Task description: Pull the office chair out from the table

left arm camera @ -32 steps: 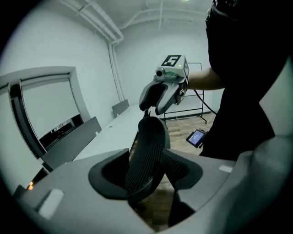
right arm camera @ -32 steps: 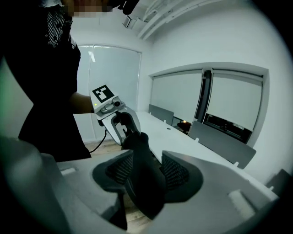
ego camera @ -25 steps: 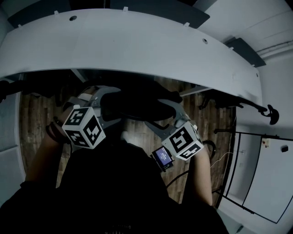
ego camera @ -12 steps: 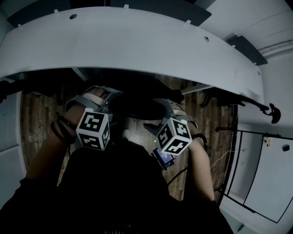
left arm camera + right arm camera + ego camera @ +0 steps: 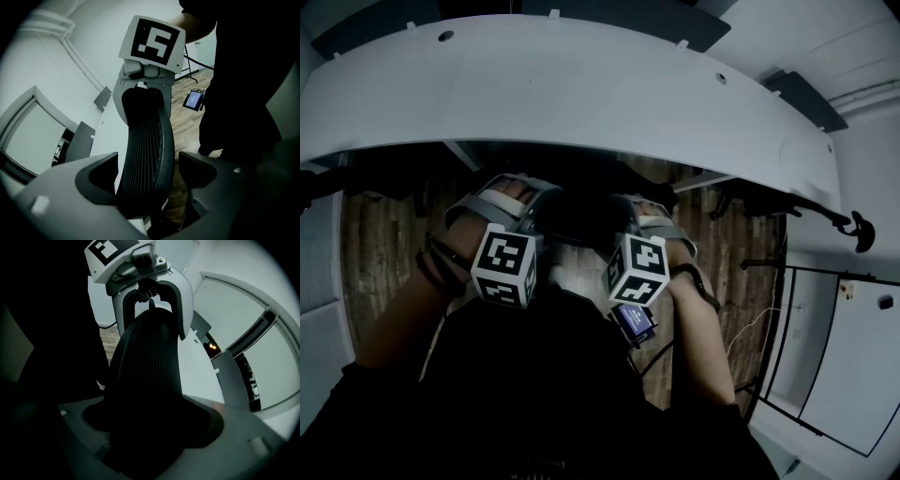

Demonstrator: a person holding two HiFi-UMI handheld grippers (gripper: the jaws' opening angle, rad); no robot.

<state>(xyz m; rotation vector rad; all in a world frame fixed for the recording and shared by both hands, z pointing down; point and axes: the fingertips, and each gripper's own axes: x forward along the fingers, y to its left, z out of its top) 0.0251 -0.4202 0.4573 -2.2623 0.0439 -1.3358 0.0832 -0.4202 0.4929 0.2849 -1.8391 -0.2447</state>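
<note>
The office chair's black mesh backrest (image 5: 579, 217) stands under the edge of the curved white table (image 5: 581, 94), its top rim facing me. My left gripper (image 5: 523, 208) straddles the rim's left part, my right gripper (image 5: 639, 214) its right part. In the left gripper view the backrest (image 5: 145, 140) runs between the wide-spread jaws of the left gripper (image 5: 147, 174), with a gap at the right pad. In the right gripper view the backrest (image 5: 150, 362) fills the dark space between the jaws of the right gripper (image 5: 145, 423); no pad visibly presses on it. Each gripper sees the other across the rim.
Wooden floor shows under the table. A small device with a blue screen (image 5: 633, 323) hangs by my right arm. Black stands and cables (image 5: 787, 211) lie to the right, beside a white panel (image 5: 853, 366). My dark clothing fills the lower picture.
Both grippers have sunk onto the backrest's top rim, rolled and drawn closer together. Their marker cubes now sit side by side.
</note>
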